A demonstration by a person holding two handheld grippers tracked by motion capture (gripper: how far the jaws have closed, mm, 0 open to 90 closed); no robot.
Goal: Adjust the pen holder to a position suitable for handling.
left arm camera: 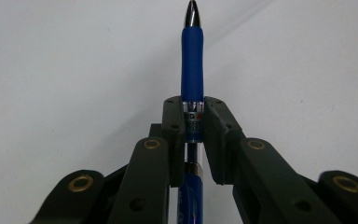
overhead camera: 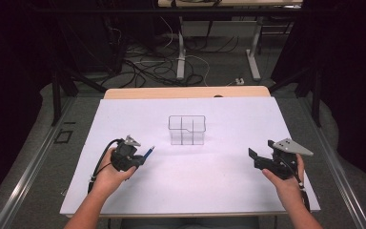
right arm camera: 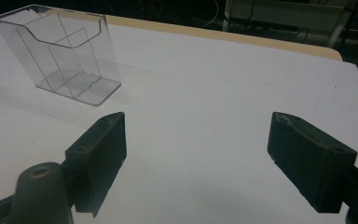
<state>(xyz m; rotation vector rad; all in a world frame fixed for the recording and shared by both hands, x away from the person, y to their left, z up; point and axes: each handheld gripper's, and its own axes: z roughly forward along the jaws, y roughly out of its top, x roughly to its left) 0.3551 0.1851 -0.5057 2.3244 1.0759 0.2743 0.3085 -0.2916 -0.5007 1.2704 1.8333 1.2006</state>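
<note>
high view: left gripper (overhead camera: 140,157) sits lower left of centre on the white table (overhead camera: 219,181), with a blue pen (overhead camera: 148,152) sticking out of its front end toward the upper right of the frame. only the short tip end of the pen can be made out here. right gripper (overhead camera: 259,155) is at the lower right, well apart from the pen. a clear plastic holder (overhead camera: 187,130) stands at frame centre, between the two grippers and farther up the table.

left gripper view gives the detail the high view lacks — the pen (left arm camera: 192,70) runs straight up the middle of the frame, clenched between the two black jaws at its clear barrel section, where printed markings show. above the jaws: a blue rubber sleeve, then a shiny metal cone tip near the top edge. below the jaws: a metal band and more blue barrel. long axis lies along the gripper's own axis, tip pointing away from the hand. white table surface behind.

right gripper view: its jaws stand wide apart, released, with bare table between them. the holder (right arm camera: 60,51) is in the upper left of the frame — inner dividers and a stepped front wall visible, upright on the table.
</note>
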